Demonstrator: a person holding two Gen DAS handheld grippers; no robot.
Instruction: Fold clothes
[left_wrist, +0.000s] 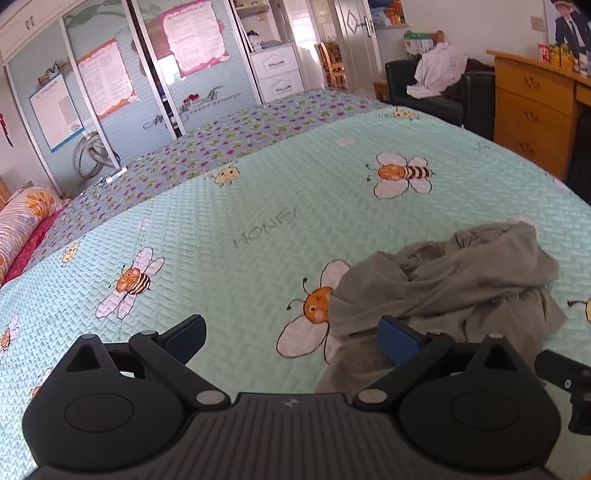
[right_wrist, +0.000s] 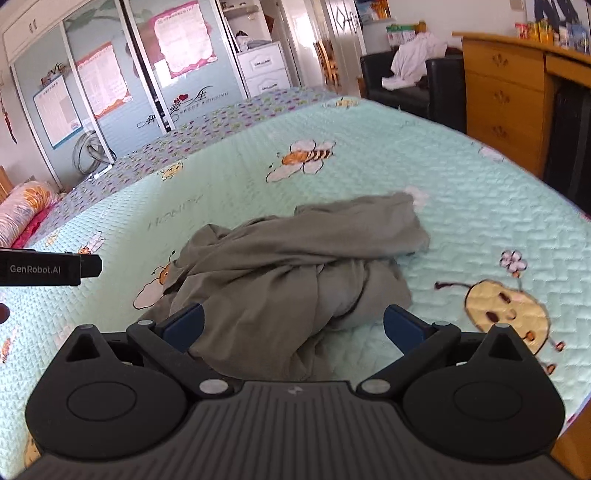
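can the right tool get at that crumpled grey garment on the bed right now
Probably yes. The right tool is open and points straight at the crumpled grey garment, whose near edge already lies between its fingers. Nothing lies on top of the garment on the bee-print bedspread, and the left tool is off to the side.

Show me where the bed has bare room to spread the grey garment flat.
Most room: the quilt left of and beyond the garment, out to the HONEY lettering and the floral sheet. A smaller bare patch lies right of the garment, by the yellow cartoon face. Crowded: the near middle, where the heap sits between both open grippers.
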